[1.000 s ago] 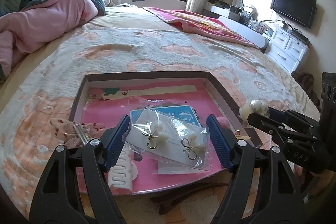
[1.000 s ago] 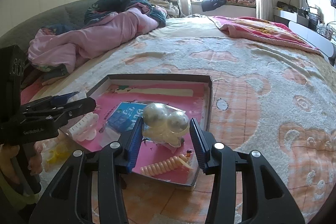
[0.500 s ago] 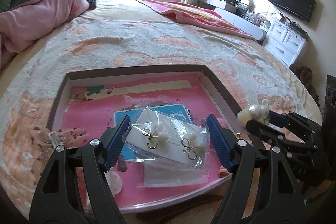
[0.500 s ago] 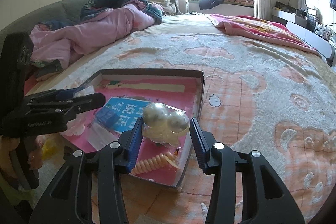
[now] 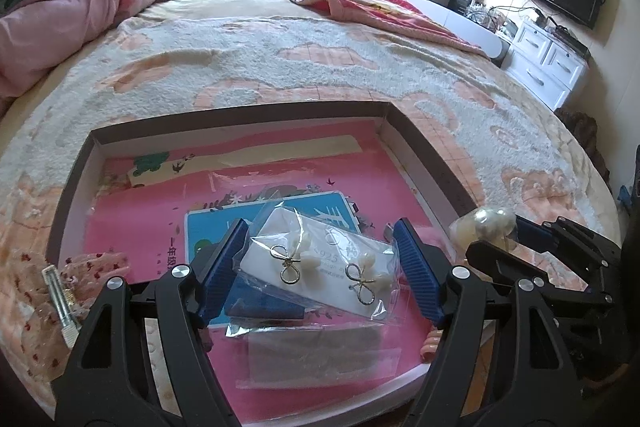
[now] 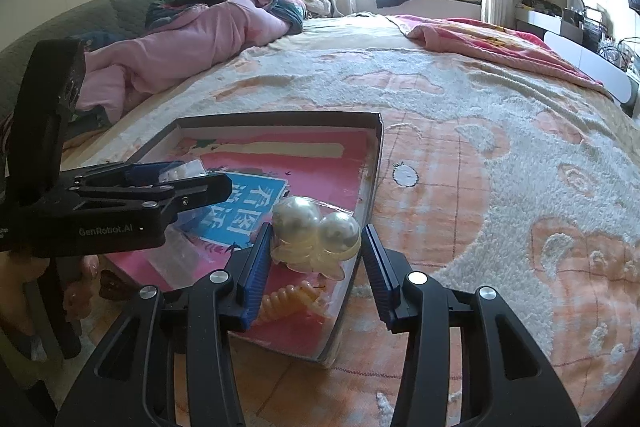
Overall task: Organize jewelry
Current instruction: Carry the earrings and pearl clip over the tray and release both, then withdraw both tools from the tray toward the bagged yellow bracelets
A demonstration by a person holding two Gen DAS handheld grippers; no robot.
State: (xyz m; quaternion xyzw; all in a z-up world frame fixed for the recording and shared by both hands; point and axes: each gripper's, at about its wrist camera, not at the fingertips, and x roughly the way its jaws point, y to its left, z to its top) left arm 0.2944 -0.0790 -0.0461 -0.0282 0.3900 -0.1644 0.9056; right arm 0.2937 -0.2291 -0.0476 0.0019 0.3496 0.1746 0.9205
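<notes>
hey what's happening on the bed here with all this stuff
A person is sorting jewelry into a shallow pink-lined box on the bed, with a handheld claw in each hand. The left claw holds a clear packet of bow-shaped pearl earrings over the box. The right claw grips a hair clip with two large pearls above the box's near corner. A coiled hair tie already lies inside the box.

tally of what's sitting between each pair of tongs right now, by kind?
Bagged card of bow earrings, in the left tongs: 1
Earrings on that card: 2
Bag of large pearls, in the right tongs: 1
Pearls showing in it: 2
Total: 2 bags, 4 pieces
</notes>
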